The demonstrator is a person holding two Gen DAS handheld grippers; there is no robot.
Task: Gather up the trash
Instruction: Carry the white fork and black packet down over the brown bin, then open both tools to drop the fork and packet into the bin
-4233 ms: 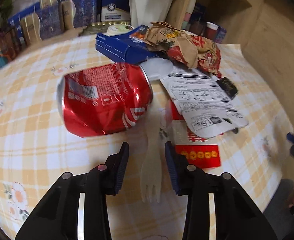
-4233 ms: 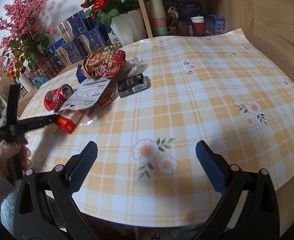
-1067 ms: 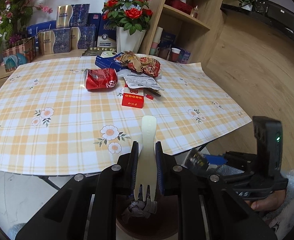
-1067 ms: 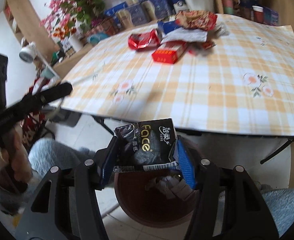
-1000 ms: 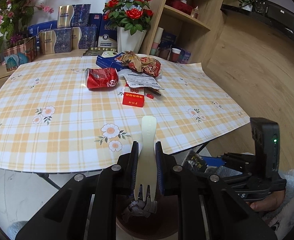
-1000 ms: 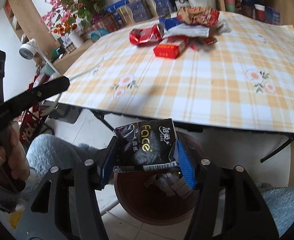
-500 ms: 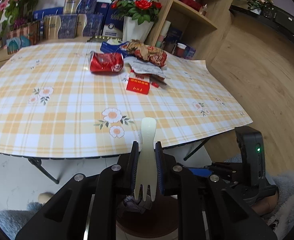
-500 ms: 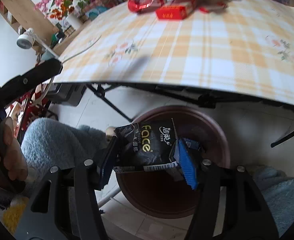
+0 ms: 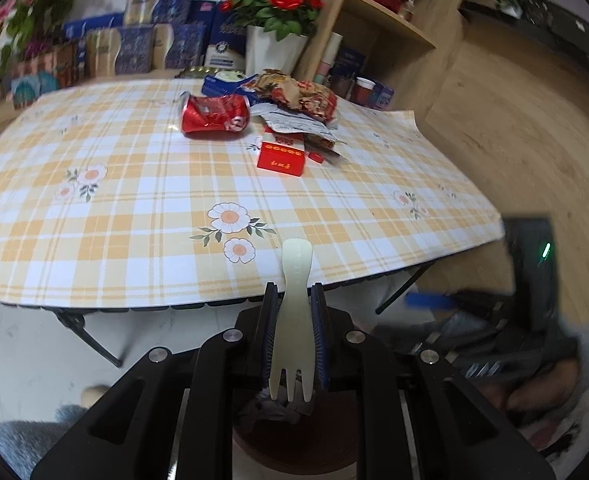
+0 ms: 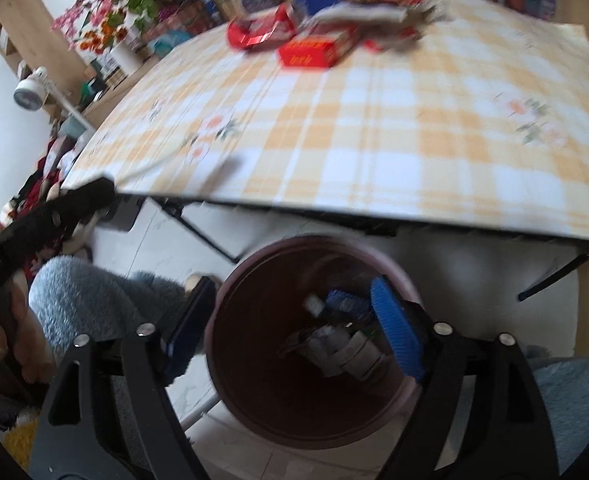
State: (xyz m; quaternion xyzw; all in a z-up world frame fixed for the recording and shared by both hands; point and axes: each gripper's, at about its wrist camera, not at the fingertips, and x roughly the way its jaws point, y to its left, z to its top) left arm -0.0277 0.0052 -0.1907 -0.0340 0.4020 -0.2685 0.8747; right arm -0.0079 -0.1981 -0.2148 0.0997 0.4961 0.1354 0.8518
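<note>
My left gripper (image 9: pixel 292 300) is shut on a pale plastic fork (image 9: pixel 294 312), held off the table's front edge above the brown trash bin (image 9: pixel 294 452). My right gripper (image 10: pixel 290 312) is open and empty, its jaws straddling the brown trash bin (image 10: pixel 254 420), which holds several pieces of trash (image 10: pixel 334 344). On the checked table a crushed red can (image 9: pixel 214 114), a red box (image 9: pixel 281 158), a printed paper sheet (image 9: pixel 294 122) and a crumpled snack bag (image 9: pixel 298 94) lie in a group at the far side.
Gift boxes (image 9: pixel 142 46) and a white vase of roses (image 9: pixel 272 54) stand behind the table. A wooden shelf unit (image 9: pixel 378 28) is at the right. Folding table legs (image 10: pixel 202 232) stand by the bin. My grey sleeve (image 10: pixel 94 300) is at the left.
My right gripper has opened and the black "face" packet has left it, over the bin. My left gripper still holds the fork and has barely moved.
</note>
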